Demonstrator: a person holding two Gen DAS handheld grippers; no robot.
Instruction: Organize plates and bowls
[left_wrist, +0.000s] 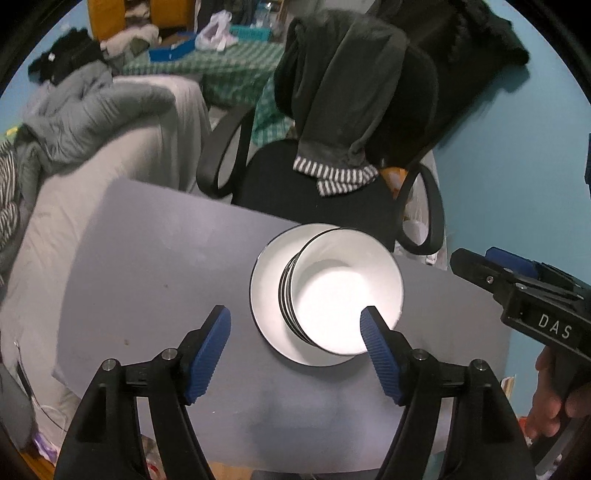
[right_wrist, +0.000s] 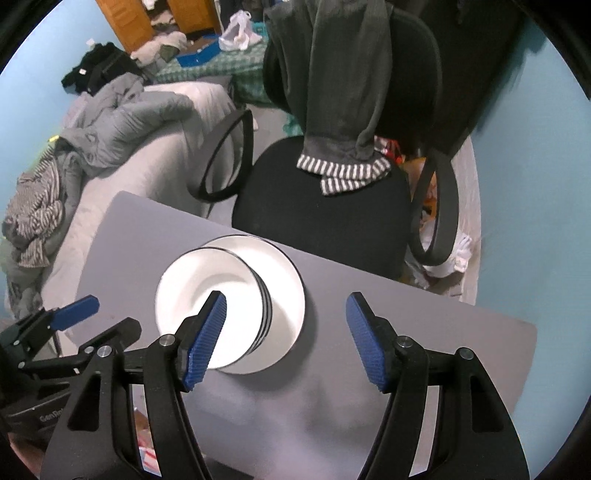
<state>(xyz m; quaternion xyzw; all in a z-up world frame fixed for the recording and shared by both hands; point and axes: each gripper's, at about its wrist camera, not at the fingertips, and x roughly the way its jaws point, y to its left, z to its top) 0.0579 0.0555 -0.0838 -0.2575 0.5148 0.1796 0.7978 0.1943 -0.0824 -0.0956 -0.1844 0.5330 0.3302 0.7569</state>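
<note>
A stack of white bowls with dark rims (left_wrist: 343, 291) stands on a white plate (left_wrist: 264, 295) on the grey table (left_wrist: 155, 266). In the right wrist view the bowls (right_wrist: 207, 284) sit on the plate (right_wrist: 284, 295) too. My left gripper (left_wrist: 295, 332) is open and empty, above the table just in front of the stack. My right gripper (right_wrist: 286, 321) is open and empty, above the stack's right side. The right gripper (left_wrist: 517, 280) shows at the right edge of the left wrist view; the left gripper (right_wrist: 70, 314) shows at the left of the right wrist view.
A black office chair (left_wrist: 332, 184) draped with dark clothes stands behind the table's far edge. A grey sofa (left_wrist: 110, 147) piled with jackets lies to the left. The blue wall (right_wrist: 535, 221) is on the right.
</note>
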